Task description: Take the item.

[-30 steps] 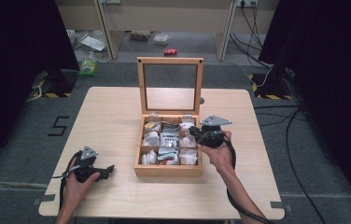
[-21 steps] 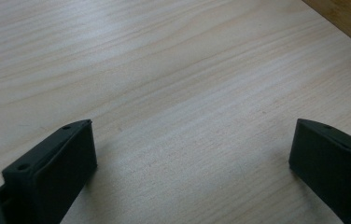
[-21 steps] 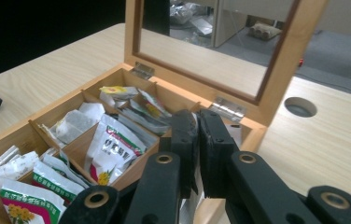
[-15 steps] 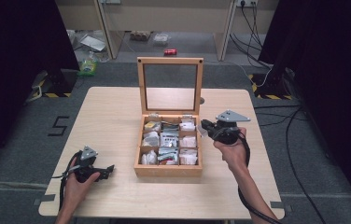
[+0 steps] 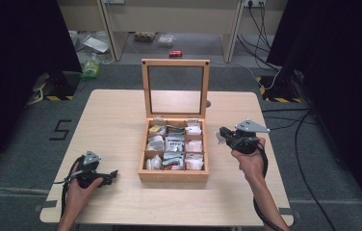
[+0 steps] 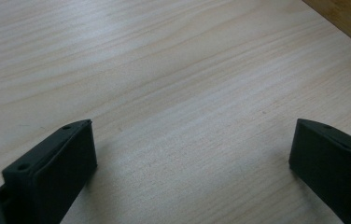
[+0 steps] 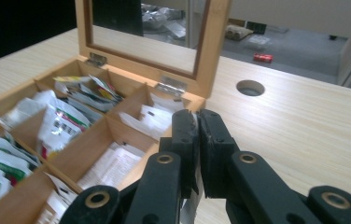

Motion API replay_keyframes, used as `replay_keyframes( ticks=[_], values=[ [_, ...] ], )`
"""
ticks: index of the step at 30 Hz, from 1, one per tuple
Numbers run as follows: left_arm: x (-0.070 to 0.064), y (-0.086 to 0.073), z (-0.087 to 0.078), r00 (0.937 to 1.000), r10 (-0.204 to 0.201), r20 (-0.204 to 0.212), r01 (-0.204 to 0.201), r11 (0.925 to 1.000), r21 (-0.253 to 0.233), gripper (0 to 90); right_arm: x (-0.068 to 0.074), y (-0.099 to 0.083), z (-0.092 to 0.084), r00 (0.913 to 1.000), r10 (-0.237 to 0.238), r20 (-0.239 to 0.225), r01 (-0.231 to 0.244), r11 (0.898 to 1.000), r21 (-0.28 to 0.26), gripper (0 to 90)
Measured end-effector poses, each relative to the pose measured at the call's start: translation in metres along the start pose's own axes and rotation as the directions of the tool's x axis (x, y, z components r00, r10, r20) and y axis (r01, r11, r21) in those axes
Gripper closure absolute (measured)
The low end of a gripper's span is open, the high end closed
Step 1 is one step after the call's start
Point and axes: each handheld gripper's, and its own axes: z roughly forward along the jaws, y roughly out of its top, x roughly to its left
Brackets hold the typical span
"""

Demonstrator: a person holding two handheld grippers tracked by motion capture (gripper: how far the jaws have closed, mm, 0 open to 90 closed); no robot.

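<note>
An open wooden box stands mid-table, its glass lid upright. Its compartments hold several tea sachets. My right gripper hovers just right of the box at its back-right corner. In the right gripper view its jaws are pressed together, with a thin white sachet pinched between them low down. The box wall lies directly to their left. My left gripper rests on the table at the front left, jaws wide apart over bare wood.
The table has a round cable hole behind the box, to the lid's right. A red can and clutter lie on the floor beyond. Cables trail off the table's right side.
My right gripper has moved rightwards from over the box's right compartments to beside the box. The left hand has stayed where it was.
</note>
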Motion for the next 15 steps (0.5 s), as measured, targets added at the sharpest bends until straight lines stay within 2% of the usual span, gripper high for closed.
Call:
replay_keyframes(
  ticks=[8,15],
  values=[
    [0.000,0.000,0.000,1.0000,0.000,0.000,0.000,1.0000,-0.001,0.0,-0.005,-0.017,0.002,0.9992,0.039,0.004,-0.039,0.999,0.004,85.9],
    [0.000,0.000,0.000,1.0000,0.000,0.000,0.000,1.0000,-0.001,0.1,-0.008,-0.023,0.003,0.9992,0.034,0.022,-0.034,0.999,0.017,85.7]
  ],
)
